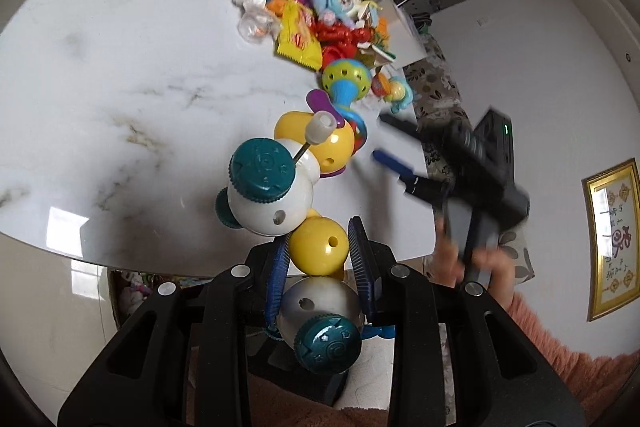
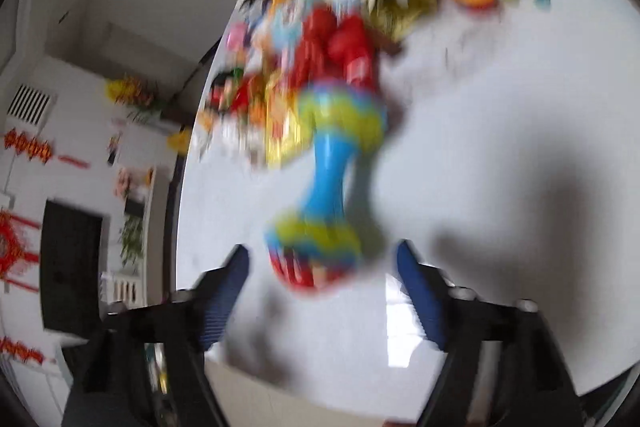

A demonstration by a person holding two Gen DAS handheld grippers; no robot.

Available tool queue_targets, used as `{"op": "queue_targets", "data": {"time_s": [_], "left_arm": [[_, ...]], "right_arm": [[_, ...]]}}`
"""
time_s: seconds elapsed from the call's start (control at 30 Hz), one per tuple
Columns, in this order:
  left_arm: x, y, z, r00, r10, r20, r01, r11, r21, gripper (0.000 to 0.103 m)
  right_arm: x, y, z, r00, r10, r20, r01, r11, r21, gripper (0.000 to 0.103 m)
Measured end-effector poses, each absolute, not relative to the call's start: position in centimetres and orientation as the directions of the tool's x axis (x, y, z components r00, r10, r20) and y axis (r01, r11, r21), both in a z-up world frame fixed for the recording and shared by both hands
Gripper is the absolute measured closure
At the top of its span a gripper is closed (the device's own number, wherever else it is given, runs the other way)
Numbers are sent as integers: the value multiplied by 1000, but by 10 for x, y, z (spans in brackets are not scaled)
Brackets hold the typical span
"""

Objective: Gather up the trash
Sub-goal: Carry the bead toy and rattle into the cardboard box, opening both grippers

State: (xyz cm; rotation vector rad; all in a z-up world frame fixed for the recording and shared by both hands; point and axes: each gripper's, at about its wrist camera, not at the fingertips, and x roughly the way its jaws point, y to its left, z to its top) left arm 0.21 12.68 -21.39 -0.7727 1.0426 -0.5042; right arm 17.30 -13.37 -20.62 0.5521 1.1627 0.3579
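My left gripper (image 1: pixel 320 259) is clamped on a jointed ball toy (image 1: pixel 272 195), pads pinching a yellow ball. The toy's white-and-teal end sticks out above the marble table (image 1: pixel 100 75). My right gripper (image 2: pixel 320 287) is spread wide with nothing between its pads. It sits over the table's near edge, with a blue-handled rattle (image 2: pixel 328 179) just beyond. Wrappers and toys (image 1: pixel 304 7) are heaped along the far right of the table. The right wrist view is blurred.

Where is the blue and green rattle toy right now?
In the right wrist view the rattle lies on the white table, just ahead of the open right gripper, below the toy pile.
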Motion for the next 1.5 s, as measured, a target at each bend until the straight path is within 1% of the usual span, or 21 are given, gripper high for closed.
{"op": "queue_targets", "data": {"time_s": [0.1,0.13,0.17,0.23,0.33,0.4,0.47,0.5,0.63,0.77,0.9,1.0,1.07,1.13,1.2,1.23,1.33,1.4,1.43,1.47,1.5], "left_arm": [[-9,135,-205,458,-692,-559,10,632,-775,74],[-11,136,-202,464,-688,-558,5,632,-775,74],[-13,138,-201,470,-686,-556,-1,629,-777,74],[-17,145,-201,482,-679,-553,-12,626,-780,74],[-25,156,-201,490,-674,-553,-35,619,-785,74],[-29,161,-202,498,-667,-555,-47,618,-785,74],[-33,165,-203,498,-666,-555,-53,615,-786,74],[-34,166,-203,498,-667,-555,-55,614,-787,74],[-40,166,-202,482,-674,-560,-37,623,-781,74],[-50,151,-199,437,-689,-577,22,650,-760,74],[-68,125,-202,355,-682,-640,99,708,-699,74],[-89,101,-216,254,-688,-679,143,722,-677,74],[-98,88,-232,201,-672,-713,155,740,-654,74],[-104,74,-261,131,-643,-755,148,766,-626,74],[-106,61,-292,85,-619,-781,134,784,-606,74],[-106,54,-314,56,-610,-790,118,790,-602,74],[-95,36,-376,9,-573,-820,73,818,-571,74],[-87,26,-414,-12,-539,-842,55,841,-539,74],[-83,20,-437,-26,-527,-849,38,849,-528,74],[-78,15,-460,-40,-513,-858,15,858,-514,74],[-76,13,-474,-44,-491,-870,-1,871,-491,74]], "right_arm": [[208,-126,-210,315,466,-827,68,858,510,28],[220,-118,-215,289,419,-861,75,886,457,30],[224,-112,-218,276,392,-878,72,902,425,35],[235,-93,-224,259,334,-906,43,933,357,40],[246,-69,-237,211,309,-927,30,946,322,50],[249,-57,-246,204,263,-943,26,962,273,68],[250,-52,-253,226,258,-939,9,964,267,79],[250,-52,-254,223,293,-930,5,953,301,82],[232,-62,-229,260,367,-893,-58,929,365,82],[190,-84,-193,271,487,-830,-138,873,467,82],[133,-101,-171,250,527,-812,-234,847,477,82],[71,-124,-176,197,508,-838,-296,846,444,82],[40,-130,-197,149,473,-868,-302,858,416,82],[11,-143,-218,127,437,-890,-298,873,386,82],[-8,-151,-260,78,417,-906,-251,887,387,82],[-13,-153,-274,71,397,-915,-247,896,369,82],[-24,-155,-341,54,334,-941,-242,919,313,82],[-28,-159,-391,45,321,-946,-216,928,304,82],[-29,-160,-406,46,313,-949,-210,931,297,82],[-29,-160,-429,46,309,-950,-206,933,294,81],[-27,-159,-449,50,280,-959,-212,941,263,73]]}}
